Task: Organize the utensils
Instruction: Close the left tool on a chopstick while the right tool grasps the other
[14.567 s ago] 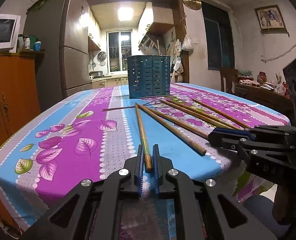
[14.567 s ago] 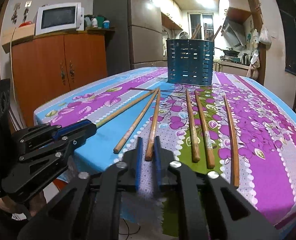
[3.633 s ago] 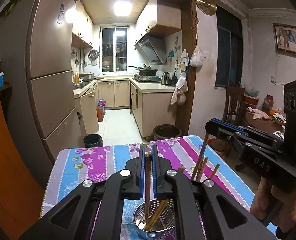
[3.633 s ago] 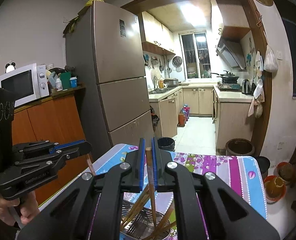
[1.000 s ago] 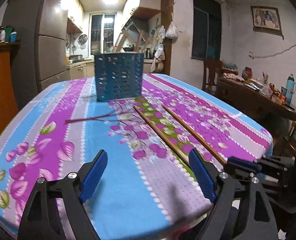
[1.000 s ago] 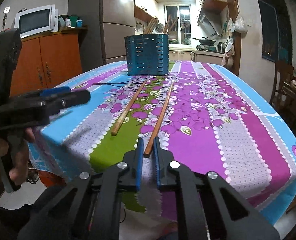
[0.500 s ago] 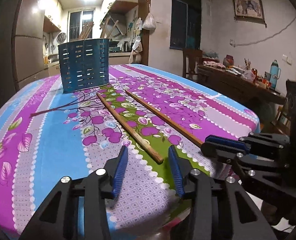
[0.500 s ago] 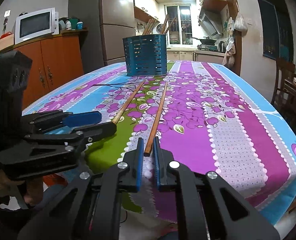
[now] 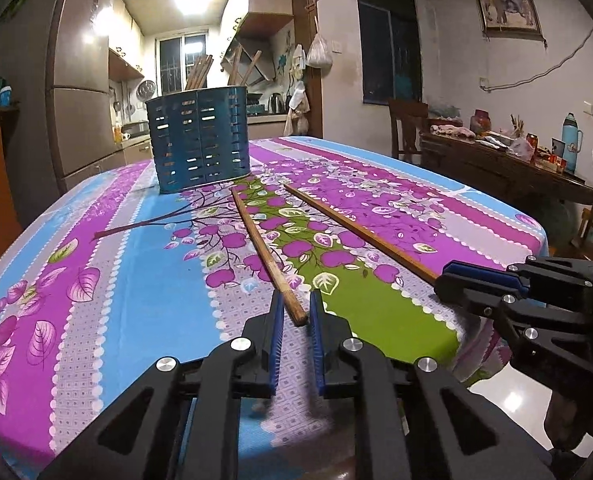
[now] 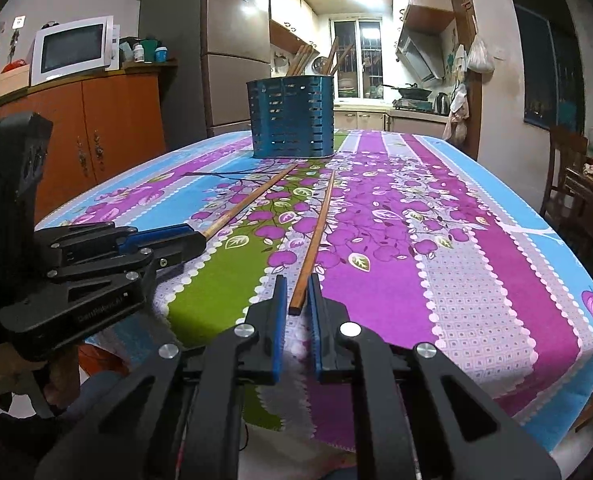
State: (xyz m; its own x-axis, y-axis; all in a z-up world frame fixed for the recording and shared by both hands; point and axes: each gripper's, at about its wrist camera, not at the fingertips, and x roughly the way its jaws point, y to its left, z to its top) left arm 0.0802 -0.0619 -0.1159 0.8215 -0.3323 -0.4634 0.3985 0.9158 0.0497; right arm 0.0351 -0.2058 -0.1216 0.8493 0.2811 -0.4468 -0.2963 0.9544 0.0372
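1. The worktop [image 9: 144,292] is covered with a cloth printed in blue, purple and green with leaves and blossoms.
2. Two wooden chopsticks lie on it, running from the near edge toward the far end, apart from each other.
3. The left gripper [image 9: 296,312] sits low at the near edge. Its jaws are closing around the near end of the left chopstick [image 9: 262,248], with the tip between the blue pads; a little gap shows on each side.
4. The right gripper [image 10: 294,300] is also at the near edge, its jaws clenched on the near end of the right chopstick [image 10: 316,232], which otherwise rests on the cloth.
5. A blue slotted holder [image 10: 290,116] stands upright at the far end of the worktop, beyond the chopsticks' far tips, with several chopsticks [image 10: 300,60] leaning inside it.
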